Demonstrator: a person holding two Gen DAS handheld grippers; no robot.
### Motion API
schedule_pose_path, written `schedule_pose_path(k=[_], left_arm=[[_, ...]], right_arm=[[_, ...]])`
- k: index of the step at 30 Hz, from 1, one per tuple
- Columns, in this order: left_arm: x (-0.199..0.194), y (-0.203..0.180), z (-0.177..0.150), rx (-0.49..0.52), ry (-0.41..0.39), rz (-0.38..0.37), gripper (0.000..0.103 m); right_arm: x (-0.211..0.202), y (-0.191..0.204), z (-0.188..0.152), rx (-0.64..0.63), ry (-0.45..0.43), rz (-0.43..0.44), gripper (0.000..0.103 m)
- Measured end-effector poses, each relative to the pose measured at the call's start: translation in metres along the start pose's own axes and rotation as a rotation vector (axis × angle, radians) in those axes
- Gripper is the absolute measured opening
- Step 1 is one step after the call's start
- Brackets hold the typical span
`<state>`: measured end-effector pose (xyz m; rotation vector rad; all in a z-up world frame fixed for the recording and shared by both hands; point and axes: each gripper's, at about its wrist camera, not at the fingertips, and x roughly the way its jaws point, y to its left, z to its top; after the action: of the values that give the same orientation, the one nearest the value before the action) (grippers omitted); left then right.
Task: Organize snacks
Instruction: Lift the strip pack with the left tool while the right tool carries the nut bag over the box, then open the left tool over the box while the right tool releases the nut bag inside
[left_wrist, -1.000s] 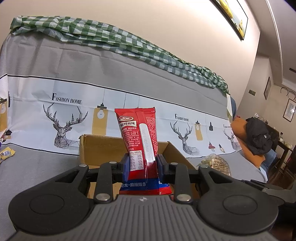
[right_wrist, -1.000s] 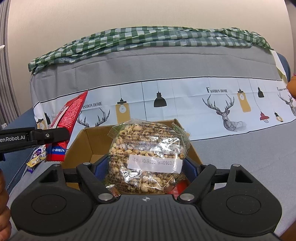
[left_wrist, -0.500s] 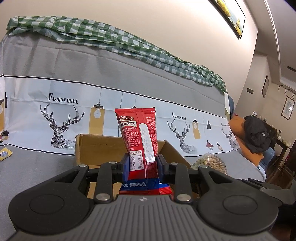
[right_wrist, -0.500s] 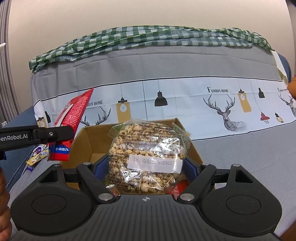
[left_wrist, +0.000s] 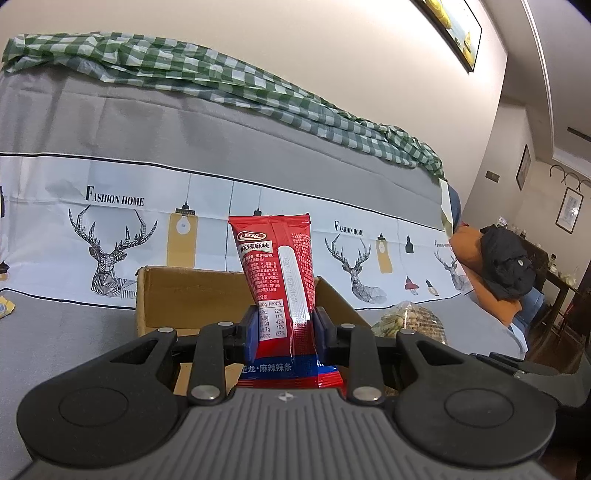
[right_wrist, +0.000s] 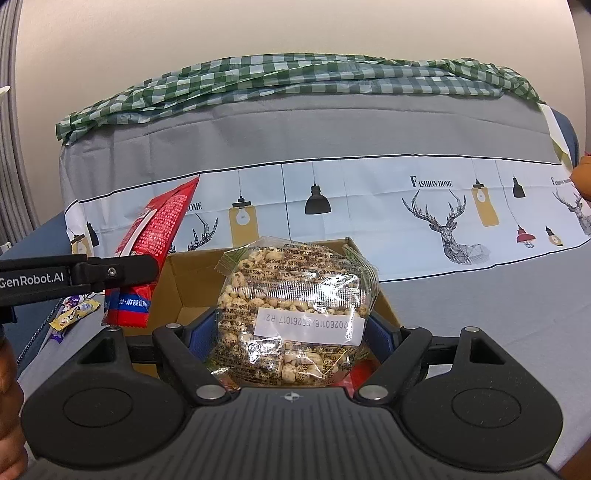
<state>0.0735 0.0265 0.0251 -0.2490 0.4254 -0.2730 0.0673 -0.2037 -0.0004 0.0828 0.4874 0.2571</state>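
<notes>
Left claw (left_wrist: 283, 325) pinching the red packet (left_wrist: 277, 280) has edged nearer the cardboard box (left_wrist: 192, 295); right claw (right_wrist: 295, 332) grips the puffed-snack bag (right_wrist: 295, 306), both ready to drop

I see a green checked cloth (right_wrist: 295, 77) draped over a deer-print cover (right_wrist: 406, 199); a framed picture (left_wrist: 454, 33) on the wall
</notes>
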Motion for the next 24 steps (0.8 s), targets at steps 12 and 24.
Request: schedule_pose_path(k=[12, 24], left_arm=[[0.002, 0.0, 0.002, -0.023, 0.018, -0.026, 0.045], [-0.011, 0.019, 0.003, -0.043, 0.012, 0.057, 0.055]], right_arm=[[0.001, 0.001, 0.0, 0.022, 0.007, 0.003, 0.085], [0.013, 0.006, 0.0, 0.073, 0.036, -0.053, 0.089]])
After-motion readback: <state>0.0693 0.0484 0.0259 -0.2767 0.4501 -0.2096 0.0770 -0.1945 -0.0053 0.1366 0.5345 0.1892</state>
